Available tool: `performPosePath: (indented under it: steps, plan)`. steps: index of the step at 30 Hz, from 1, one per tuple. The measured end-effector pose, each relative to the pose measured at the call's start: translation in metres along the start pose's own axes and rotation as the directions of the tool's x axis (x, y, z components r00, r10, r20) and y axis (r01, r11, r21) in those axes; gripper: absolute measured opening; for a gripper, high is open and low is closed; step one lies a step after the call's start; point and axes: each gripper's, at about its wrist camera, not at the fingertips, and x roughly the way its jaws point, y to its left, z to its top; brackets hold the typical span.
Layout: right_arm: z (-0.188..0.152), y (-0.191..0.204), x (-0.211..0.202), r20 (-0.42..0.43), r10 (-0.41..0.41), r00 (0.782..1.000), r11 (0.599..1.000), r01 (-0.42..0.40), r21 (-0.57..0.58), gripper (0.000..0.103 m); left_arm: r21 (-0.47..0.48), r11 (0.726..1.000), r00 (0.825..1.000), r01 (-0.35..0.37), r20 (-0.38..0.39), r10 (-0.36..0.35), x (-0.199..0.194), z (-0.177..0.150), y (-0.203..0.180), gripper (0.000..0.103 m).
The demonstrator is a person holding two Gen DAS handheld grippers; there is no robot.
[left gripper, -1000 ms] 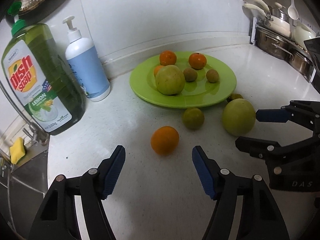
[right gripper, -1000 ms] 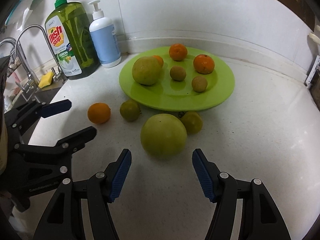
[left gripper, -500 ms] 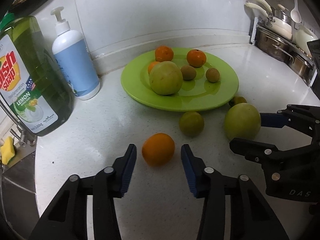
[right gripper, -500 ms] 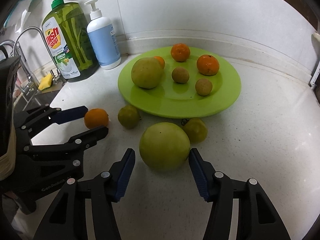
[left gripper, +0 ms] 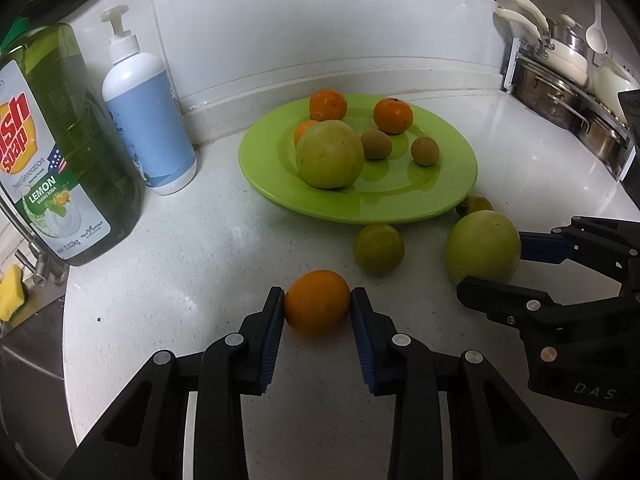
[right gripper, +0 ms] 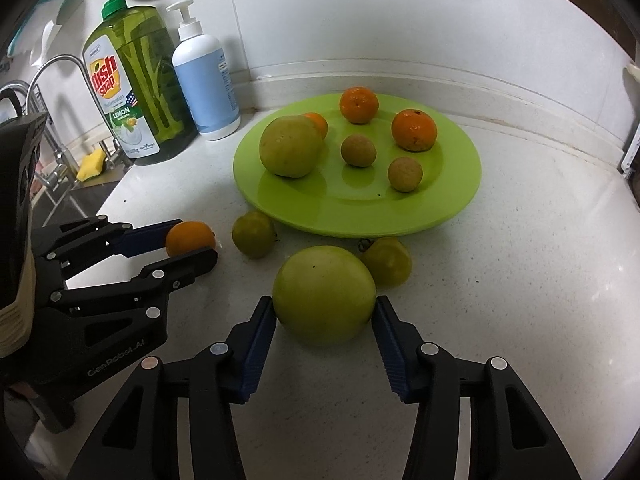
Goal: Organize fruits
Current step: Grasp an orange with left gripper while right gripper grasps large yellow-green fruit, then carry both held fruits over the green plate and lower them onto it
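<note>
While both grippers sit low on the white tabletop (left gripper: 168,280), each one has a fruit squarely between its fingers. The left gripper (left gripper: 318,310) has narrowed onto the small orange (left gripper: 317,308), blue pads touching both sides, so I'd call that a grip. The right gripper (right gripper: 325,312) brackets the big green fruit (right gripper: 324,294); its pads look right against the skin, but I can't tell if it's actually squeezing. The green plate (right gripper: 460,196) lies straight ahead on the far side of both, close by, so each just needs a lift and a short carry forward. Two smaller green fruits (right gripper: 254,234) sit loose near the plate's near rim, right in that path.
</note>
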Motion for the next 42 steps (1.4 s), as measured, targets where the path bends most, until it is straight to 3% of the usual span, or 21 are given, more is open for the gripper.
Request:
performPosePath:
  steps: [21, 42]
  plan:
    - [0.008, 0.001, -0.030, 0.070, 0.002, 0.998, 1.000, -0.001, -0.022, 0.050, -0.060, 0.998, 0.998, -0.015, 0.065, 0.019, -0.040, 0.008, -0.003, 0.033]
    - [0.043, -0.025, -0.081, 0.220, -0.016, 0.975, 0.999, 0.023, -0.031, 0.050, -0.049, 0.998, 0.981, -0.030, 0.191, 0.039, -0.075, 0.065, -0.026, 0.033]
